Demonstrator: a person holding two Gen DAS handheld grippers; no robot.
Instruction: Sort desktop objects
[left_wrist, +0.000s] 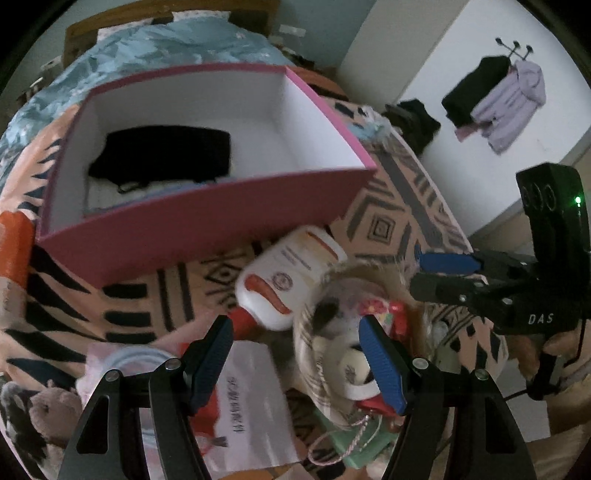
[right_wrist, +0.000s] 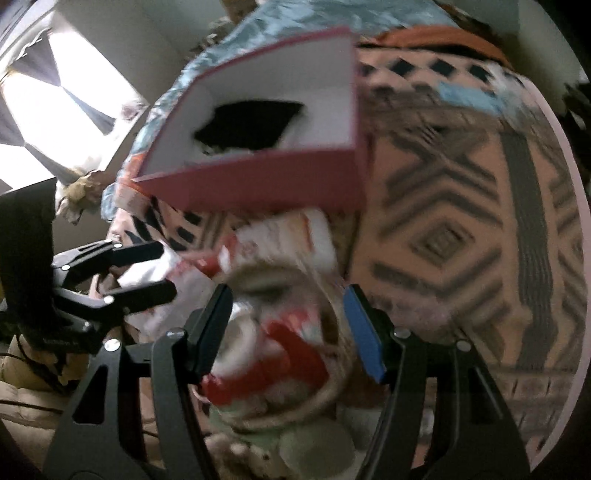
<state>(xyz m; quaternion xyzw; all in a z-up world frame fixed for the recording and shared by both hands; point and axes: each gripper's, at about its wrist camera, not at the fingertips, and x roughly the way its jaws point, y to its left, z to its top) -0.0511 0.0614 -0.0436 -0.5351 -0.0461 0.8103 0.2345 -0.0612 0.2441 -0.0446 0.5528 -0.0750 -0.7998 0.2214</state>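
- The left gripper (left_wrist: 297, 363) has its jaws apart and holds nothing; a white paper sheet with printed text (left_wrist: 251, 398) and the rim of a pale woven basket of small toys (left_wrist: 306, 343) lie beneath the gap.
- The right gripper (right_wrist: 286, 332) also stands apart and empty, low over the same basket (right_wrist: 328, 391).
- One white plastic bottle with red stripes and a red cap (left_wrist: 291, 277) lies on its side just beyond the left tongs, long axis running from near left (cap) to far right.
- The left gripper looks nearer to the bottle; the right sits farther right.
- One pink cardboard box with a white inside (left_wrist: 207, 236) stands farther off, left of centre, with one black folded item (left_wrist: 166, 158) in it.
- The patterned peach cloth (left_wrist: 384, 221) covers the table.
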